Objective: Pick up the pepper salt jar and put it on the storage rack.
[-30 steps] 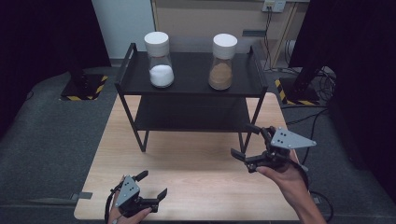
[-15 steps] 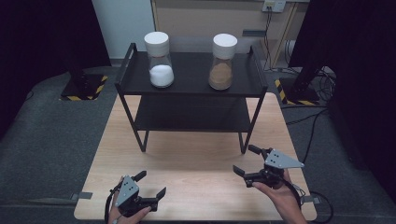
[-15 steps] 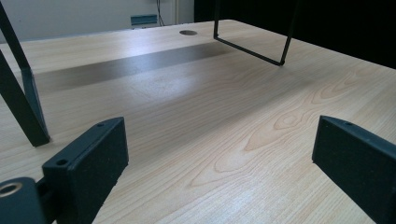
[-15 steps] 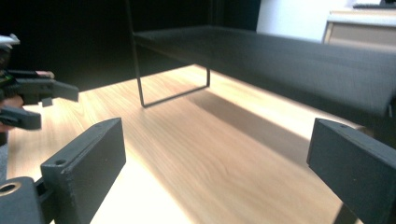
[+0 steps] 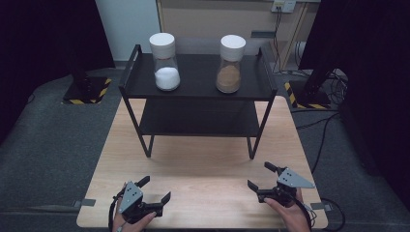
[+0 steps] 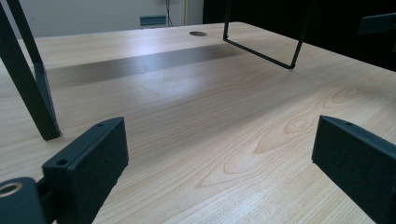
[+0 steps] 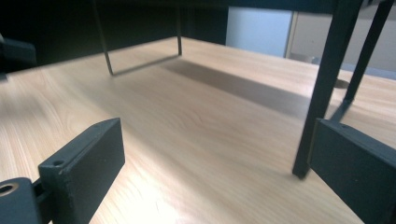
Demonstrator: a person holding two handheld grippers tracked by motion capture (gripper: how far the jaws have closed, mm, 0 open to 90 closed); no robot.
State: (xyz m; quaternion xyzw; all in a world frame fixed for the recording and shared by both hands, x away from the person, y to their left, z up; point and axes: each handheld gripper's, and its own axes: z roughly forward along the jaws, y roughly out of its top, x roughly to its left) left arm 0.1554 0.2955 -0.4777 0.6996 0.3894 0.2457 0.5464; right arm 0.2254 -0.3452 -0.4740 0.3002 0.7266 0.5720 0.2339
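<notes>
A black two-tier shelf rack (image 5: 198, 84) stands at the back of the wooden table (image 5: 203, 164). On its top tier sit two white-lidded jars: one with white powder (image 5: 165, 67) at the left, one with brown powder (image 5: 229, 70) at the right. My left gripper (image 5: 154, 189) rests low at the table's front left, open and empty. My right gripper (image 5: 258, 176) is at the front right, also open and empty. In the left gripper view the jaws frame bare wood (image 6: 219, 135) with a rack leg (image 6: 32, 93) to the left. The right gripper view has a rack leg (image 7: 322, 98) close to the right jaw.
The rack's lower tier (image 5: 198, 121) holds nothing that I can see. Dark grey floor surrounds the table, with cables (image 5: 324, 130) on the right and a yellow-black striped stand base (image 5: 87, 92) at the back left.
My right gripper has come down and back toward the table's front edge, from near the rack's right leg. The left gripper has stayed put.
</notes>
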